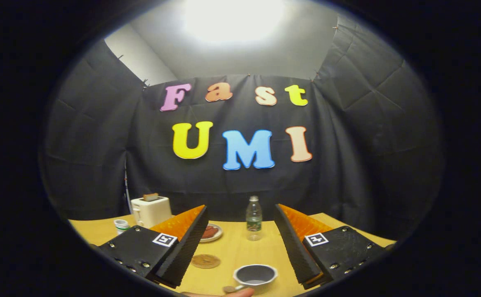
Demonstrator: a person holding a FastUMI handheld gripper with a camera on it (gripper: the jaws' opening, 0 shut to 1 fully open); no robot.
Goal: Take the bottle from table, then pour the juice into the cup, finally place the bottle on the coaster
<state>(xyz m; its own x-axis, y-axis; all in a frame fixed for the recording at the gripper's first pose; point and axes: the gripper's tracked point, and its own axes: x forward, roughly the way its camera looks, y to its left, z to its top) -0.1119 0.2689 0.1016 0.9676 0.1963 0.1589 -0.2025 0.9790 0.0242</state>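
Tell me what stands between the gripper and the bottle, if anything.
Nothing visible blocks it. The gripper is open, and the bottle stands upright beyond its fingers, in line with the gap. The cup sits low between the fingers, nearer than the bottle, so approach above it. The coaster lies off to the side.

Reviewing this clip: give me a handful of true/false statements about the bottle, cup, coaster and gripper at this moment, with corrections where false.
1. The gripper is shut on the bottle. False: its fingers are spread wide with nothing between them, and the bottle stands upright on the table beyond them.
2. The cup sits on the table between the fingers, nearer than the bottle. True.
3. The bottle stands on the coaster. False: the coaster lies bare, apart from the bottle, by one finger.
4. A toaster stands at the far edge of the table, with something sticking out of its top. True.
5. The bottle's cap is off. False: a cap is on it.
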